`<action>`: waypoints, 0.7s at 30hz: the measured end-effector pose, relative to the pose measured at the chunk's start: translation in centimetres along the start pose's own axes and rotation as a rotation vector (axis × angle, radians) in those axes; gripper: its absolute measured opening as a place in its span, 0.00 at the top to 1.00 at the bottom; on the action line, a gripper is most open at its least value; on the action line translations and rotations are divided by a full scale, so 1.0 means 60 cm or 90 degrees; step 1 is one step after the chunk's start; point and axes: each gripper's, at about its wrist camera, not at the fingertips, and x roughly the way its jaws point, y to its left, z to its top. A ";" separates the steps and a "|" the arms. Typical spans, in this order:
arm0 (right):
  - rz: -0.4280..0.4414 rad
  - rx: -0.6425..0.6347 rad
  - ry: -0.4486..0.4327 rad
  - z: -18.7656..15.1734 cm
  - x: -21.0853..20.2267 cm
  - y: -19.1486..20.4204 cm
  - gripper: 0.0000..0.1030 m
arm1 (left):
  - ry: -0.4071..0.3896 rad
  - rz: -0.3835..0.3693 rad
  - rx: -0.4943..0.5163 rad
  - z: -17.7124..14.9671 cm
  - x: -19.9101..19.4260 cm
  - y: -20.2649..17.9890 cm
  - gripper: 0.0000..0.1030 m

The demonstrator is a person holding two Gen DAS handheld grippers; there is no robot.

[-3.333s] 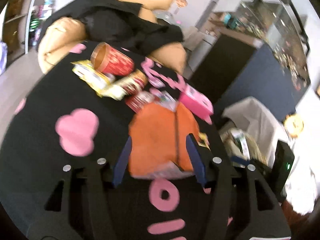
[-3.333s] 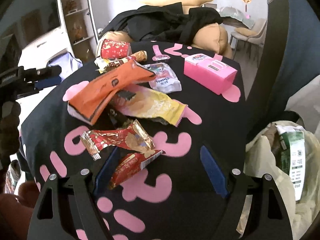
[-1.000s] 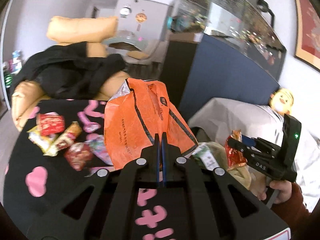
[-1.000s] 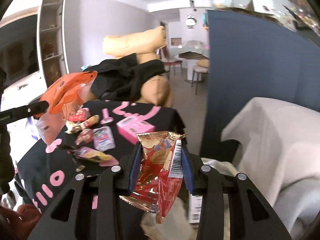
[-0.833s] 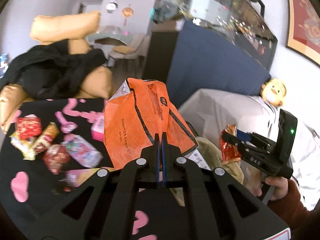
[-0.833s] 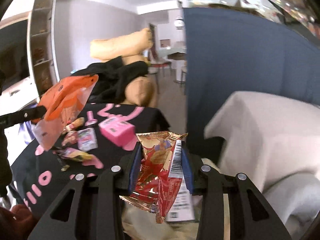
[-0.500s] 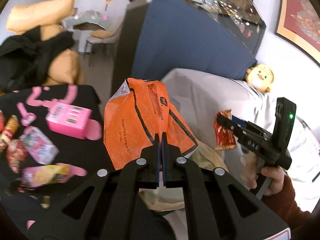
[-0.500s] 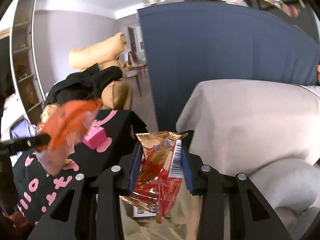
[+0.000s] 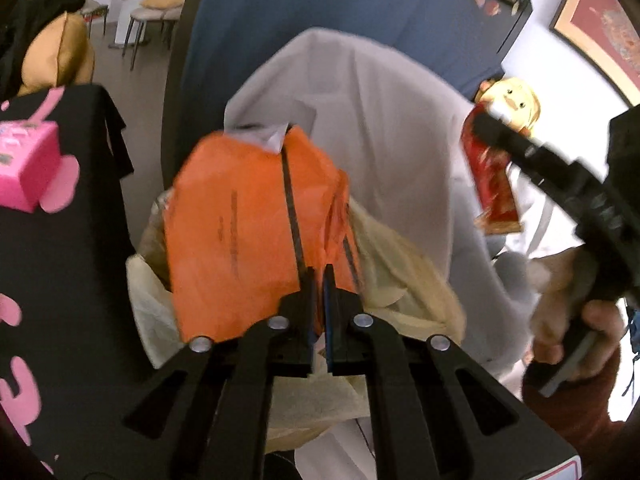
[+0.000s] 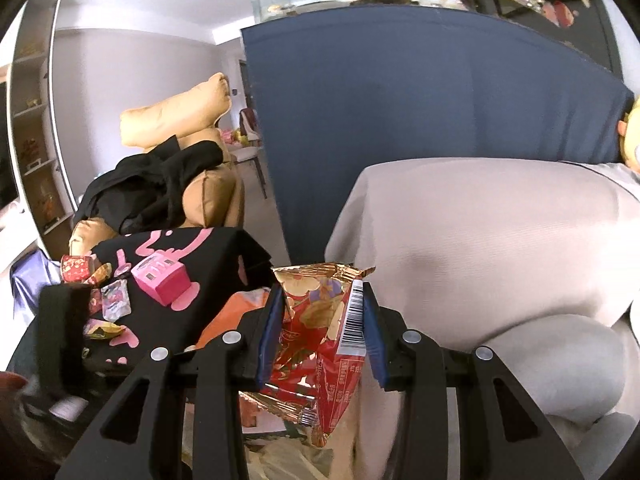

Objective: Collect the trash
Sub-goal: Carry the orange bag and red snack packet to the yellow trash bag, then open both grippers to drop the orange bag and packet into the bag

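A crumpled orange plastic bag [image 9: 248, 232] hangs over the mouth of the cream trash bag [image 9: 404, 264], slumping left. My left gripper [image 9: 318, 276] is right behind its lower edge. Its jaws are opening: a narrow gap shows between the pads, with orange film in it. My right gripper [image 10: 320, 296] is shut on a red and gold snack wrapper [image 10: 320, 320], held up beside the grey sofa. From the left wrist view that wrapper [image 9: 490, 184] hangs at the right, above the trash bag's far side. A corner of the orange bag [image 10: 228, 316] shows low in the right wrist view.
The black table cloth with pink shapes [image 9: 60, 260] lies to the left, carrying a pink box [image 10: 160, 280] and several wrappers [image 10: 108, 296]. A grey sofa [image 10: 480, 240] and a blue partition [image 10: 400, 100] stand behind the trash bag. A hand [image 9: 580, 320] grips the right tool.
My left gripper swung right and down from over the table to the trash bag, and its jaws parted slightly. The orange bag sagged. The right gripper moved over the bag, wrapper still held.
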 end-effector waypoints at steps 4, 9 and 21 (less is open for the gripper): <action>0.026 -0.016 0.016 -0.006 0.023 0.025 0.65 | 0.011 0.010 -0.021 -0.010 -0.005 0.014 0.68; 0.080 -0.032 0.056 -0.019 0.086 0.084 0.65 | -0.015 0.040 -0.017 -0.008 -0.077 0.034 0.57; 0.018 -0.108 0.213 -0.083 0.237 0.156 0.65 | -0.090 0.092 -0.095 -0.032 -0.230 0.129 0.54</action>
